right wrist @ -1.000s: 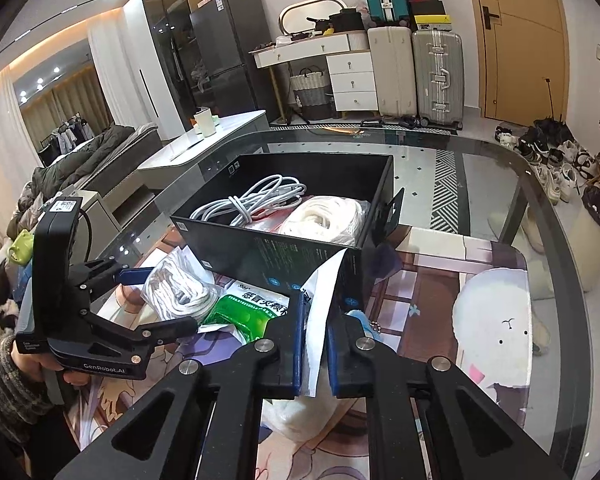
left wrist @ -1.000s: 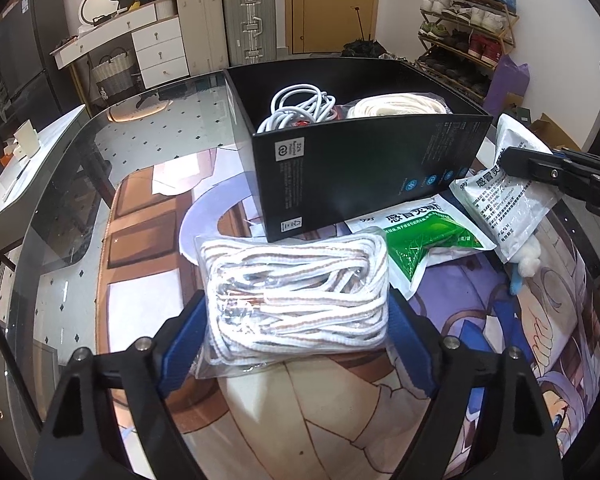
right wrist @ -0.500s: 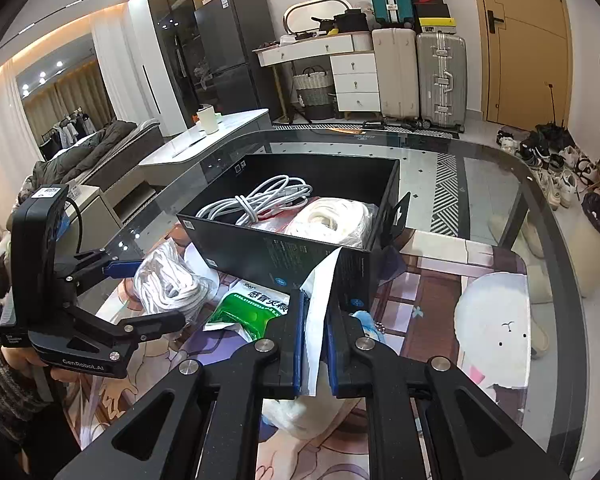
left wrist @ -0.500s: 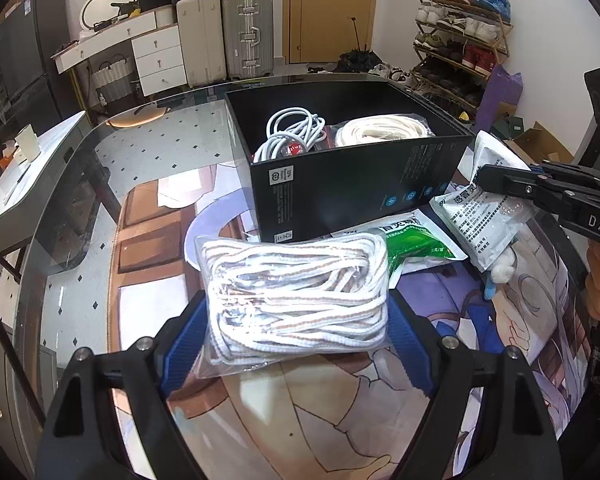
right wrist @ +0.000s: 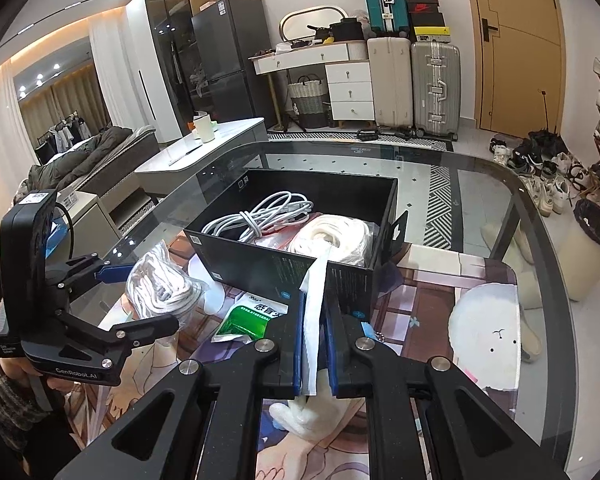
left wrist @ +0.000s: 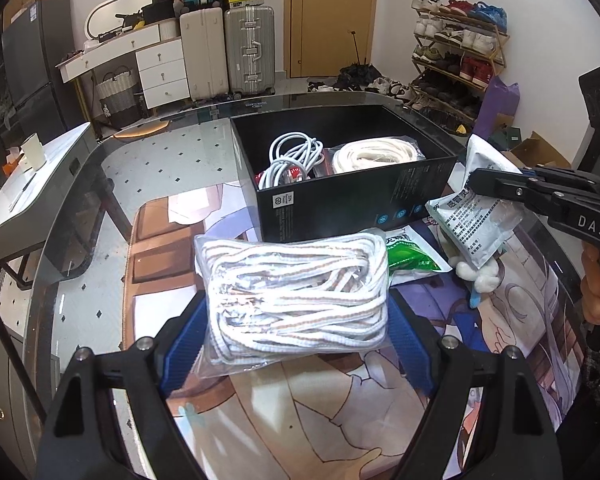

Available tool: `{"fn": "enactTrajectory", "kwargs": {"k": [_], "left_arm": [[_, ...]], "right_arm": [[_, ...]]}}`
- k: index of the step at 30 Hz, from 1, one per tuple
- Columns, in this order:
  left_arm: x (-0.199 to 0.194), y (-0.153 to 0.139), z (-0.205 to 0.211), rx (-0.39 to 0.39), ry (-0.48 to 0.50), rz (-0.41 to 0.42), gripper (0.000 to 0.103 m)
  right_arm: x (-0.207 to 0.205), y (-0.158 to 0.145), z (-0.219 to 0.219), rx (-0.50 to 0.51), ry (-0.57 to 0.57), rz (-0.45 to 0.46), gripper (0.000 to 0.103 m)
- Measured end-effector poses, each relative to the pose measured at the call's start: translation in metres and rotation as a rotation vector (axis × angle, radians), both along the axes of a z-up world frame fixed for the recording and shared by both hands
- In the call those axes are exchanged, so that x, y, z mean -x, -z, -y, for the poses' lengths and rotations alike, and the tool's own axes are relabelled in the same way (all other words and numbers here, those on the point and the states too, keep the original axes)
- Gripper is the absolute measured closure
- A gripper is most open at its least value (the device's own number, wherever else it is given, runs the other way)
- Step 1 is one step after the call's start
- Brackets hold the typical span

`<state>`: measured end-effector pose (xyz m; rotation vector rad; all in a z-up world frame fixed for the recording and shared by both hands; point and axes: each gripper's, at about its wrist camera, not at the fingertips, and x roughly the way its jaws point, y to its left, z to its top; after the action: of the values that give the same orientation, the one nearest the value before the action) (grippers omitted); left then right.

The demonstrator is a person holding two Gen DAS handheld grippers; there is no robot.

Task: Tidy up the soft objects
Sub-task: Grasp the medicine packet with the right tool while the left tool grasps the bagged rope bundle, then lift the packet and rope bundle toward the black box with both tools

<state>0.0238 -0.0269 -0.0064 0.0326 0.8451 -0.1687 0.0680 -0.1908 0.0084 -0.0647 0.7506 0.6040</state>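
Now: your left gripper (left wrist: 296, 344) clamps rope bag (left wrist: 296, 292) above mat, near box (left wrist: 340, 184); right gripper (right wrist: 314, 344) pinches pouch (left wrist: 474, 216). Lift clear of rim, release inside.

Green sachet (left wrist: 410, 254) partly hidden behind rope bag (left wrist: 296, 296); plush toy (right wrist: 312, 416) mostly under right claw (right wrist: 314, 354).

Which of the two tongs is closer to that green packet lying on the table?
Right. The right tongs, clamping a white pouch, hang just beside the green packet. The left tongs hold a rope bag a little farther off.
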Motion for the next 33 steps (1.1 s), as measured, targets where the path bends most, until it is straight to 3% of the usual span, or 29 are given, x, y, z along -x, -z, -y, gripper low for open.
{"fn": "enactTrajectory", "kwargs": {"k": [27,33], "left_arm": [[-0.007,-0.034,0.013,0.022,0.023,0.076,0.019],[-0.014,-0.041,0.012,0.023,0.026,0.087,0.019]], "right_arm": [[-0.017,-0.036,-0.008,-0.012,-0.017,0.03,0.094],[-0.024,-0.043,-0.012,-0.018,-0.032,0.031,0.099]]}}
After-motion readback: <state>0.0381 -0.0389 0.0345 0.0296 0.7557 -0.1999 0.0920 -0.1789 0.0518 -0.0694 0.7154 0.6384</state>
